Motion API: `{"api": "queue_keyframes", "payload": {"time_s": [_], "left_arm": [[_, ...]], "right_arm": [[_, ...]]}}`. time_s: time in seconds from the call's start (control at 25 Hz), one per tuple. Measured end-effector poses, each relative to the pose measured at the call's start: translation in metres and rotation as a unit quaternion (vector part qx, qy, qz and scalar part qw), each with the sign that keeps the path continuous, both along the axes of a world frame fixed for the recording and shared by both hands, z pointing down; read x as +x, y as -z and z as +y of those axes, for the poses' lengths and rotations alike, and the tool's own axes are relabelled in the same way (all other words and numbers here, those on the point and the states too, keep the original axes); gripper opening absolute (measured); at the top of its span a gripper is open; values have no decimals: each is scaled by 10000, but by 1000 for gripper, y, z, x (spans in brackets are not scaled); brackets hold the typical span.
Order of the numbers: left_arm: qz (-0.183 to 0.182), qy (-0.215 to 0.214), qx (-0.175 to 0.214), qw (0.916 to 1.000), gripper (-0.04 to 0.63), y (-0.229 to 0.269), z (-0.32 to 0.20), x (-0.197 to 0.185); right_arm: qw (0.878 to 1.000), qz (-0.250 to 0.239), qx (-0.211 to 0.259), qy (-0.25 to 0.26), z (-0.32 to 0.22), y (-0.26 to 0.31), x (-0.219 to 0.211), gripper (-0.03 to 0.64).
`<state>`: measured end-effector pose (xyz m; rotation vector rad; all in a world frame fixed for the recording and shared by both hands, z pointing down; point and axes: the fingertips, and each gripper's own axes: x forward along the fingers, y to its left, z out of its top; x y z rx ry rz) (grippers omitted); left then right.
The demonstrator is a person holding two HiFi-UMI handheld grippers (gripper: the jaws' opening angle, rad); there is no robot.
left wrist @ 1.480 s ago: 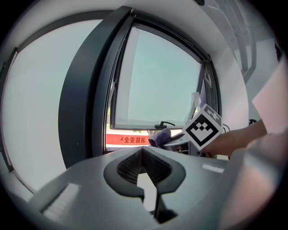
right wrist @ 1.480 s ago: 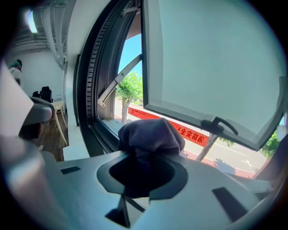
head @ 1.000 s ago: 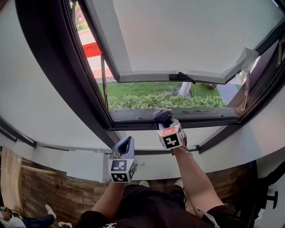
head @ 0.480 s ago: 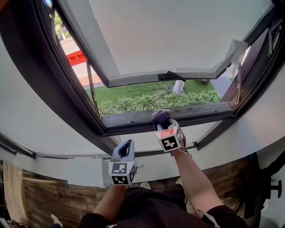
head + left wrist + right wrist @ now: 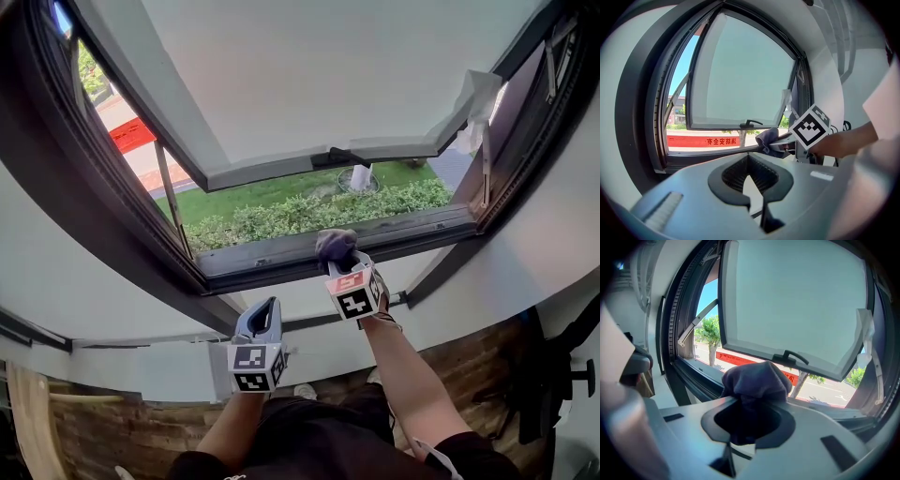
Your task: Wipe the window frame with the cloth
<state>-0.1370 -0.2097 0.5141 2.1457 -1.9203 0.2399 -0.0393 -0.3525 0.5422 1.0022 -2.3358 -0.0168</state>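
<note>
The right gripper (image 5: 340,258) has its jaws clamped on the dark cloth (image 5: 335,244) — a soft, light bundle that bulges out past the tips and lies against the bottom rail of the window frame (image 5: 262,265), near the middle of the rail. I judge it will fold and slip easily, so a hold deep in the bunch suits it. The left gripper (image 5: 265,314) hangs below the rail, jaws together on nothing.

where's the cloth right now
Centre of the head view: the cloth is bunched in the right claw at the bottom rail of the window frame, up and right of the empty left claw.
</note>
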Motion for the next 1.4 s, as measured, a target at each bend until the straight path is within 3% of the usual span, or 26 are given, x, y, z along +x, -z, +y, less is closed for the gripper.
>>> {"api": "queue_keyframes", "payload": {"time_s": [0.32, 1.4], "left_arm": [[-9, -149, -3, 9999, 8, 1, -9, 11], [9, -556, -75, 9984, 8, -6, -34, 52]], "right_arm": [[9992, -296, -194, -179, -3, -8, 14, 72], [9943, 108, 113, -1052, -44, -8, 105, 72]]}}
